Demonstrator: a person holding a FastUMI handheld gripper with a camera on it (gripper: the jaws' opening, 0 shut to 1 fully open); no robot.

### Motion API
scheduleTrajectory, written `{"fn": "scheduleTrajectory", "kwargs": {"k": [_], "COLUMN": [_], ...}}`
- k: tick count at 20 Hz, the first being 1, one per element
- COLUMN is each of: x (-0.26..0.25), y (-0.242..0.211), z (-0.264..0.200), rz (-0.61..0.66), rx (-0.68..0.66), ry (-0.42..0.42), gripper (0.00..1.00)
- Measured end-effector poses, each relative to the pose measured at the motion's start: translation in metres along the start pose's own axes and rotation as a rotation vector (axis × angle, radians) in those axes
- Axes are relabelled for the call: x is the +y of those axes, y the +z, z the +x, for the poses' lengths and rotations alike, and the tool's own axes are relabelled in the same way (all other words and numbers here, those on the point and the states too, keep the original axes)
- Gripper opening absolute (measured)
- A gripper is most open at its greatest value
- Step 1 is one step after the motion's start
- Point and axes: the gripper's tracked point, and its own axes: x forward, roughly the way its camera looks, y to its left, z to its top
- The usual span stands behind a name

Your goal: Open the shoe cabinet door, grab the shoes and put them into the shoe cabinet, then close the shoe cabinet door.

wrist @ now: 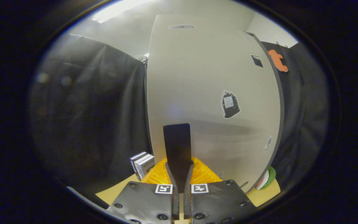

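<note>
The shoe cabinet's pale door (pixel 210 81) stands close in front of me, with a few stickers on its face. A flat black handle (pixel 176 140) sticks out from the door's lower part and runs straight between my fingers. My gripper (pixel 179 174) is shut on this handle, both fingers pressing its sides. The door's dark right edge (pixel 279 102) curves down beside the black cloth wall.
A short row of books (pixel 142 165) stands on the tan tabletop (pixel 117 193) just left of the cabinet. A green, white and red striped object (pixel 267 179) peeks out at the cabinet's lower right. Black cloth hangs on both sides.
</note>
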Motion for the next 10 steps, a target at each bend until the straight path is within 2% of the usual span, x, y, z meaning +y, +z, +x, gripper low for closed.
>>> {"fn": "scheduleTrajectory", "kwargs": {"k": [5,10], "x": [-0.029,-0.070], "y": [0.002,0.007], "z": [-0.045,-0.084], "rz": [-0.013,-0.018], "rx": [0.005,0.009], "ry": [0.046,-0.008], "gripper": [0.07,0.07]}}
